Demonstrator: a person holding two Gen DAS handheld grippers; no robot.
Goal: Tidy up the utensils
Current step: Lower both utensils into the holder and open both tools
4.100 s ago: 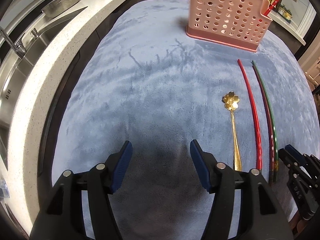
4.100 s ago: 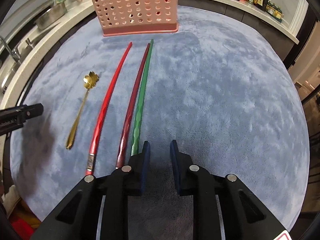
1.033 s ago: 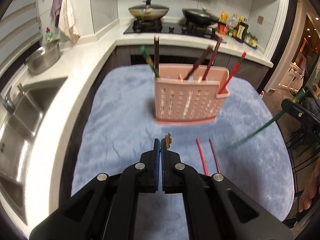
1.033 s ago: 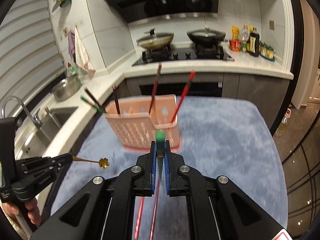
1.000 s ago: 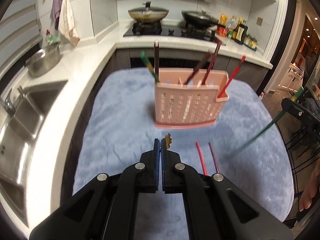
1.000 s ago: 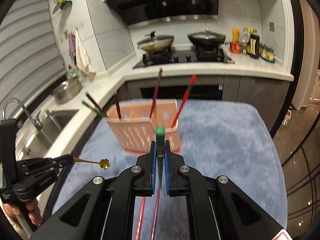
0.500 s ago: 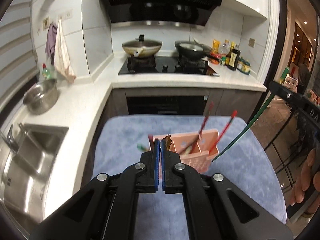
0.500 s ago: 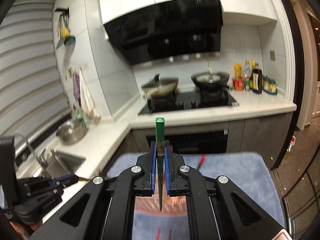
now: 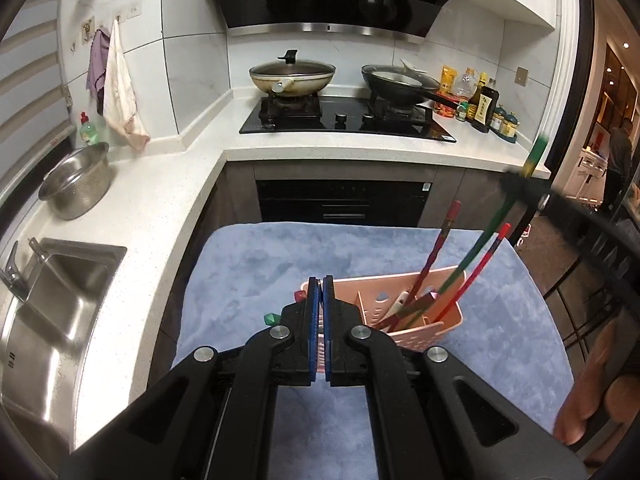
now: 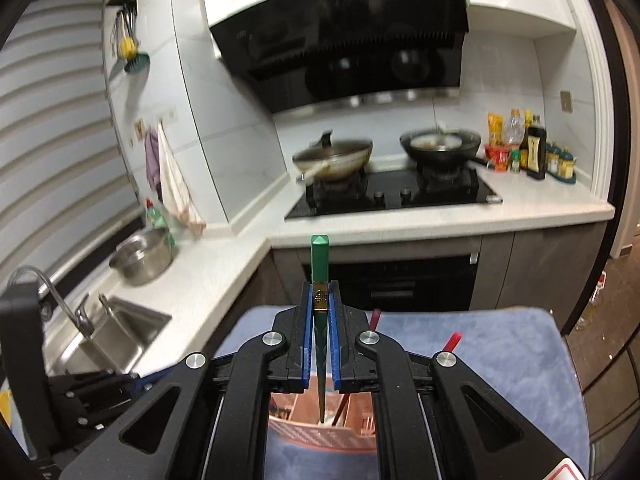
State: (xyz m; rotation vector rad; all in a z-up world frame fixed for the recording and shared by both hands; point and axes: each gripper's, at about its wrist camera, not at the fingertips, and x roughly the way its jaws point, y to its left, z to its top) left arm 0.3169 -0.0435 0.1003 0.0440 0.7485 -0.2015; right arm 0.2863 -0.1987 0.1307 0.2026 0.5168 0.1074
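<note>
Hovering right gripper [image 10: 319, 308], green chopstick [image 10: 319, 264] upright

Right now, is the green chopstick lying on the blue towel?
No, the right gripper holds the green chopstick upright, tip pointing down into the pink basket.

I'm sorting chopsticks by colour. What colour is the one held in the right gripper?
Green, with a gold band; the green chopstick shows best in the right wrist view.

Fuzzy blue cloth mat [image 9: 256, 272], perforated pink plastic basket [image 9: 448, 322], shiny steel sink [image 9: 52, 300], glossy green chopstick [image 10: 319, 268]
</note>
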